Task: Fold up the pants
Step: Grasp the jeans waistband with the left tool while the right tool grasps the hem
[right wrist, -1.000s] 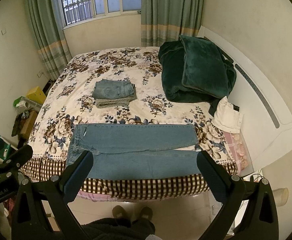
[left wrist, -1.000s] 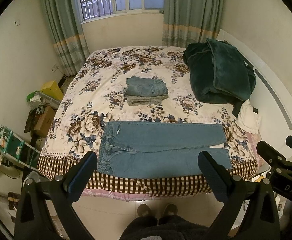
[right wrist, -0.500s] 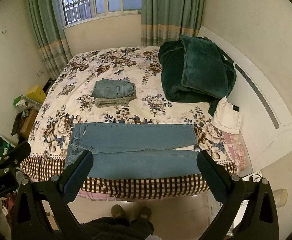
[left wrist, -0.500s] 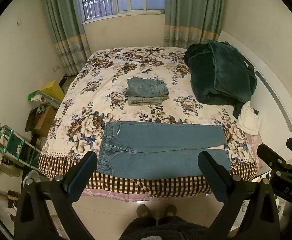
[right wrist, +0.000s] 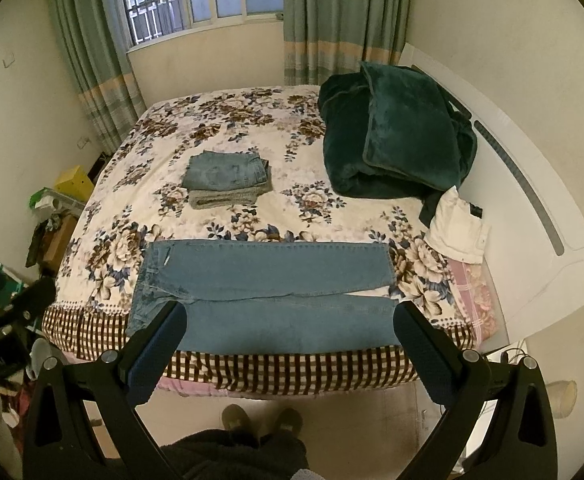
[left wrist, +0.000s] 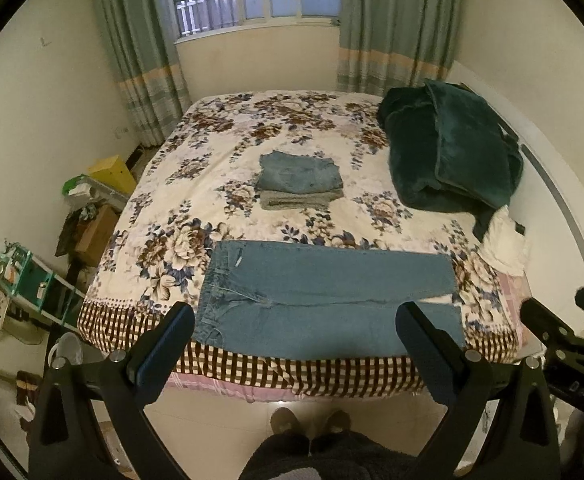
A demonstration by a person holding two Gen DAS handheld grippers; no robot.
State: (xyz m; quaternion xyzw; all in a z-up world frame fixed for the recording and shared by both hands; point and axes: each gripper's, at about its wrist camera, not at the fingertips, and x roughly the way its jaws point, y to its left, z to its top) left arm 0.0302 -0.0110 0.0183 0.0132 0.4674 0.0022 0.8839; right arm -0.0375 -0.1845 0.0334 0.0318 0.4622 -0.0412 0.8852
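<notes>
A pair of light blue jeans [left wrist: 324, 296] lies flat along the near edge of the floral bed [left wrist: 195, 184], waist to the left, legs side by side to the right; it also shows in the right wrist view [right wrist: 267, 292]. My left gripper [left wrist: 296, 340] is open and empty, held high in front of the bed, above the jeans' near edge. My right gripper [right wrist: 287, 340] is open and empty, at much the same height and distance. Neither touches the jeans.
A stack of folded pants [left wrist: 300, 184] sits mid-bed. A dark green blanket [left wrist: 452, 160] is heaped at the right by the white headboard [right wrist: 532, 208], with a white garment [right wrist: 460, 232] beside it. Shelves and boxes [left wrist: 31, 276] crowd the floor at the left. My feet [left wrist: 312, 424] stand below.
Both views have shifted very slightly; the jeans and both open grippers are otherwise as before.
</notes>
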